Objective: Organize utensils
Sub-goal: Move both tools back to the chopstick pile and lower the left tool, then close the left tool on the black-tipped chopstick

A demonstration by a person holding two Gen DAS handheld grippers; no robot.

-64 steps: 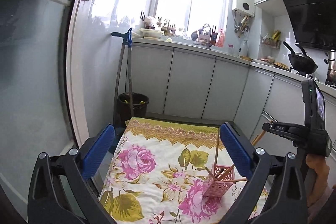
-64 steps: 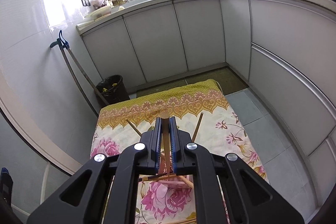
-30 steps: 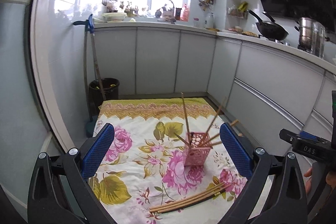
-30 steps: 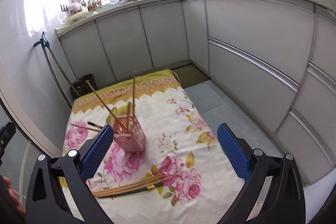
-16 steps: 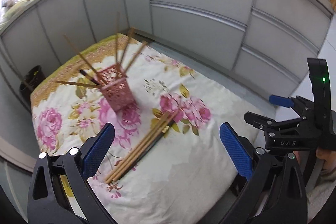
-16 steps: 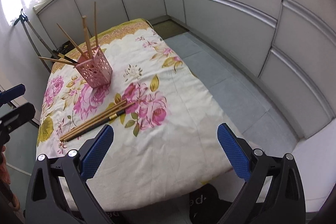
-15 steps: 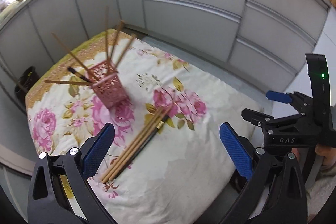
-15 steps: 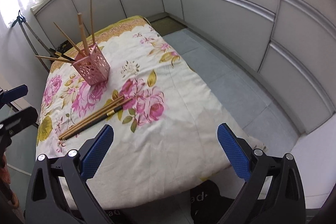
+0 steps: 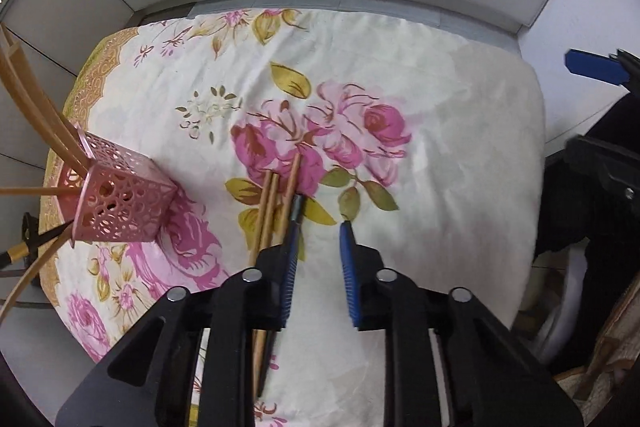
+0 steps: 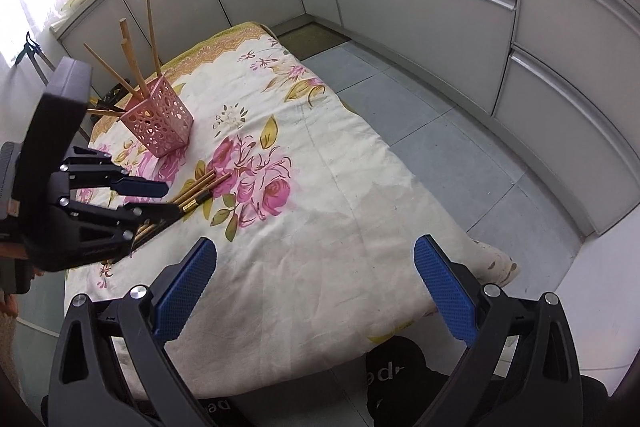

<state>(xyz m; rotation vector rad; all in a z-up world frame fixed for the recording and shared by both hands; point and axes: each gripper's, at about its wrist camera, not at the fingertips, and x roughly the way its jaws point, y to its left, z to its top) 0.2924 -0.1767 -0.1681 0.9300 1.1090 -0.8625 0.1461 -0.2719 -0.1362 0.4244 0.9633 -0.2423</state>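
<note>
Two grippers are in play, and neither has hold of anything. The left gripper (image 9: pixel 319 227) sits low over the loose chopsticks (image 9: pixel 276 195), its jaws narrowed to a small gap but not closed; its left finger (image 9: pixel 291 247) overlaps the dark-tipped stick while the gap itself lies just to the right of the bundle (from the right wrist view the fingers straddle the near end of the sticks, though contact is hard to judge). The right gripper (image 10: pixel 316 281) hangs wide open above the near, bare part of the floral tablecloth (image 10: pixel 328 227), well apart from everything.

Beyond the bundle stands the pink perforated holder (image 9: pixel 120 205), already bristling with splayed chopsticks (image 10: pixel 136 67).

Closing from here risks pinching cloth beside the sticks, or nudging the bundle sideways so it rolls apart. Several sticks lying touching also invite a grab of more than one, or a skewed hold near the end that lets the stick droop.
</note>
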